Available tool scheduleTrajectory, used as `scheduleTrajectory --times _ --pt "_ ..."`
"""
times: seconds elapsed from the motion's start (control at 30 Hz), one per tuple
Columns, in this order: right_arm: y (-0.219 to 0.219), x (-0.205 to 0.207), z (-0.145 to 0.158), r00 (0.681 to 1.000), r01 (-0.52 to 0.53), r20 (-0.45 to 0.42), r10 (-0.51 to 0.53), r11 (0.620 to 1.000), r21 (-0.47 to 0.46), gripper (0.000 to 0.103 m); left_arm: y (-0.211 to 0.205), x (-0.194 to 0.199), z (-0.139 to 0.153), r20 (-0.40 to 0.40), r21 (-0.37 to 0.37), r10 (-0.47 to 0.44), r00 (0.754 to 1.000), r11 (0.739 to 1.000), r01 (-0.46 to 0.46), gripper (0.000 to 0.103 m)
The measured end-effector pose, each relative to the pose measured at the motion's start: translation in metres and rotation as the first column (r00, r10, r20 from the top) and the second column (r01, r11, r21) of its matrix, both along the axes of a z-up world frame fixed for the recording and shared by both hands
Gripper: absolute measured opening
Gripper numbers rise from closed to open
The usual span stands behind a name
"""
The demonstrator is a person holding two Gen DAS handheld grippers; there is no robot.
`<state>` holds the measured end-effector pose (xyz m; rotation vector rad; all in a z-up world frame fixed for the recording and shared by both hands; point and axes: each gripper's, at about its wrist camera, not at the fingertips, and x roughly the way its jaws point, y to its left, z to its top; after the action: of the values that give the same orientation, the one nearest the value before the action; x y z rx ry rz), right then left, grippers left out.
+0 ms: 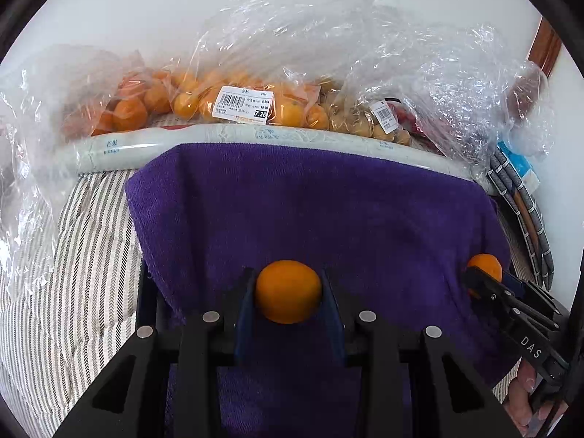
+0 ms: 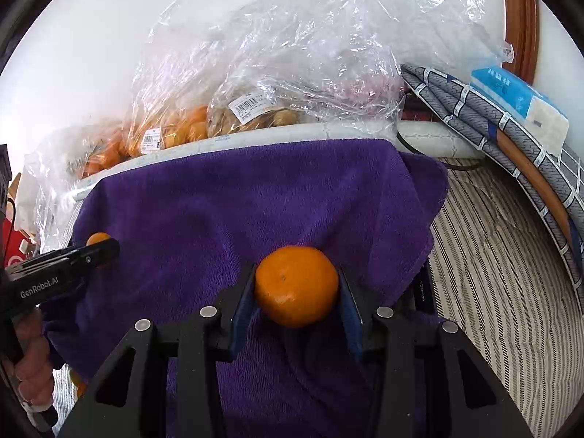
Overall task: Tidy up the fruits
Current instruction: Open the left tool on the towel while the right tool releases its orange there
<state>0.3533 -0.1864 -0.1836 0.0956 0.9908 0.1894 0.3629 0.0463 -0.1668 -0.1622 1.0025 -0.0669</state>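
Note:
My left gripper [image 1: 288, 288] is shut on a small orange [image 1: 288, 292] and holds it over a purple towel [image 1: 310, 211]. My right gripper [image 2: 296, 286] is shut on a second orange [image 2: 296, 286] over the same towel [image 2: 237, 200]. Each gripper shows in the other's view, the right gripper [image 1: 481, 273] at the right edge with its orange [image 1: 487, 264], the left gripper [image 2: 98, 246] at the left edge with its orange [image 2: 98, 238]. Behind the towel, clear plastic bags [image 1: 233, 102] of oranges lie on a white box.
A white mango box [image 1: 219, 138] edges the towel at the back. A bag of brownish fruit [image 2: 255, 116] lies beside the oranges. Striped cloth [image 2: 492, 292] covers the surface. Folded grey patterned fabric [image 2: 492, 116] and a blue tissue pack [image 2: 518, 98] lie at the right.

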Motion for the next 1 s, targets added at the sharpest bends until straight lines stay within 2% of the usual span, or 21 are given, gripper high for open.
scheduleTrajectory --times 0.1,0.23,0.33,0.53,0.73,0.87,1.0 --pt "-0.001 -0.003 0.006 1.0 0.004 0.002 -0.004 1.0 0.014 0.047 0.001 -0.005 0.002 -0.006 0.002 0.007 1.0 1.0 -0.007 0.034" --pt "-0.006 -0.016 0.025 1.0 0.009 0.026 -0.01 0.999 0.035 0.059 0.004 -0.018 0.014 -0.004 0.011 0.02 1.0 1.0 -0.02 0.053" --pt "-0.006 -0.032 0.041 0.999 0.011 0.049 -0.013 1.0 0.027 0.069 0.005 -0.037 0.03 0.02 0.013 0.029 0.999 0.999 -0.029 0.055" --pt "-0.01 -0.081 0.076 0.995 0.028 0.099 -0.026 1.0 -0.01 0.069 0.003 -0.089 0.065 0.076 -0.014 0.048 0.996 0.999 -0.047 0.055" --pt "-0.017 -0.146 0.106 0.982 0.062 0.185 -0.046 0.995 -0.084 0.069 0.003 -0.154 0.097 0.166 -0.003 0.035 0.986 0.999 -0.035 0.055" --pt "-0.027 -0.183 0.117 0.974 0.095 0.212 -0.077 0.992 -0.078 0.069 0.006 -0.192 0.104 0.228 -0.016 0.055 0.972 0.998 -0.053 0.055" --pt "-0.034 -0.205 0.117 0.983 0.073 0.174 -0.066 0.997 -0.029 0.069 0.005 -0.219 0.101 0.227 -0.01 0.047 0.973 0.999 -0.045 0.055"
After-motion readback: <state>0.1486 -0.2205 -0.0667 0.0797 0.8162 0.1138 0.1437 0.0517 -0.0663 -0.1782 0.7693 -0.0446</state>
